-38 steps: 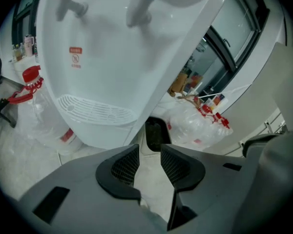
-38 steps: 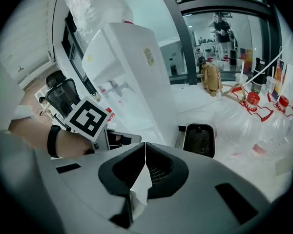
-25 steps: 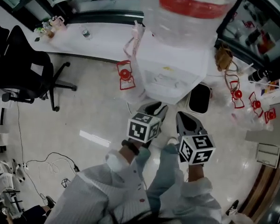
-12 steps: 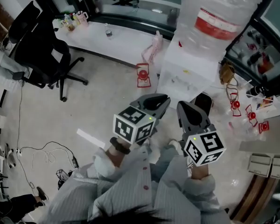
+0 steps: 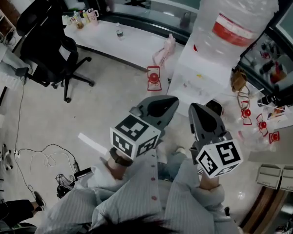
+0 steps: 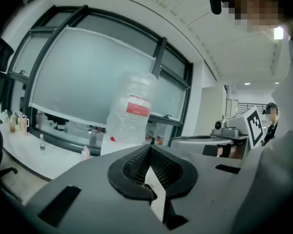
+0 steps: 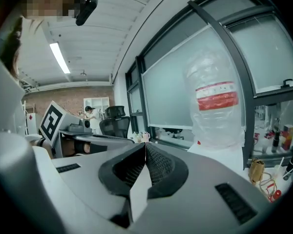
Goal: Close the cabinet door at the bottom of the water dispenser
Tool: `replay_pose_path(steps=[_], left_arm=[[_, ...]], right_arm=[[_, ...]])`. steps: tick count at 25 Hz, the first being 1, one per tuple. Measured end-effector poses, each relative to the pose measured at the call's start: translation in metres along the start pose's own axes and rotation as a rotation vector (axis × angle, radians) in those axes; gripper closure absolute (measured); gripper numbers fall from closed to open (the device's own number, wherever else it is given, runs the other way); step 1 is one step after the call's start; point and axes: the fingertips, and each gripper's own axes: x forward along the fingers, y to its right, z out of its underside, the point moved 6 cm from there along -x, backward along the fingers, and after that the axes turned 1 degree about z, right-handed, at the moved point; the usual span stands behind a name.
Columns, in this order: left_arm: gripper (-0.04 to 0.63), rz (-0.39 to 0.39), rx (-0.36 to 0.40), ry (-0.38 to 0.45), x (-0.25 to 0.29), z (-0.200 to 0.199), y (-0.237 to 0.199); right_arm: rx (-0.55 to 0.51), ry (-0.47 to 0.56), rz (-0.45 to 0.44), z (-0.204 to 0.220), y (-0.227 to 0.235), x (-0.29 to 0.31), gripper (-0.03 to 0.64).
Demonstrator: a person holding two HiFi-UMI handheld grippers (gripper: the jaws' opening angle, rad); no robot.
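The white water dispenser [image 5: 198,77] stands ahead of me with a clear bottle [image 5: 237,18] bearing a red label on top. From above, its bottom cabinet door is hidden. My left gripper [image 5: 172,101] and right gripper [image 5: 194,107] hang side by side in the air, short of the dispenser and touching nothing. Both are shut with nothing between the jaws. In the left gripper view the shut jaws [image 6: 149,147] point toward the bottle [image 6: 132,111]. The right gripper view shows its shut jaws [image 7: 145,144] below the bottle [image 7: 216,101].
A black office chair [image 5: 44,48] stands at the left by a long white desk [image 5: 122,45]. Red-handled items [image 5: 154,77] lie on the floor left of the dispenser, more at the right [image 5: 246,112]. A black bin [image 5: 216,106] sits beside it. Cables [image 5: 44,155] trail at the lower left.
Both grippers have risen and come nearer the camera, and the dispenser now lies farther off. The left jaws, parted a second ago, have come together.
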Motion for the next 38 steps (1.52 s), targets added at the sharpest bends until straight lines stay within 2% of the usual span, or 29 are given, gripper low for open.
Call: replay_pose_path(steps=[8, 22, 26, 30, 34, 38], left_arm=[[0.586, 0.014, 0.013, -0.003, 0.004, -0.007, -0.003], [0.586, 0.008, -0.026, -0.014, 0.005, -0.005, -0.026], [0.586, 0.007, 0.024, -0.02, 0.005, -0.014, -0.034], [0.586, 0.009, 0.041, -0.017, 0.009, -0.021, -0.041], [0.586, 0.026, 0.113, -0.074, 0.004, -0.018, -0.042], [0.586, 0.04, 0.152, -0.115, 0.001, -0.012, -0.045]], right_arm=[[-0.014, -0.01, -0.01, -0.007, -0.001, 0.01, 0.603], [-0.016, -0.033, -0.012, -0.006, -0.006, 0.027, 0.603], [-0.013, -0.036, -0.025, -0.006, -0.008, 0.03, 0.603], [-0.013, -0.034, -0.023, -0.007, -0.006, 0.03, 0.603], [-0.006, -0.041, -0.027, -0.004, -0.009, 0.027, 0.603], [-0.005, -0.041, -0.022, -0.003, -0.009, 0.025, 0.603]])
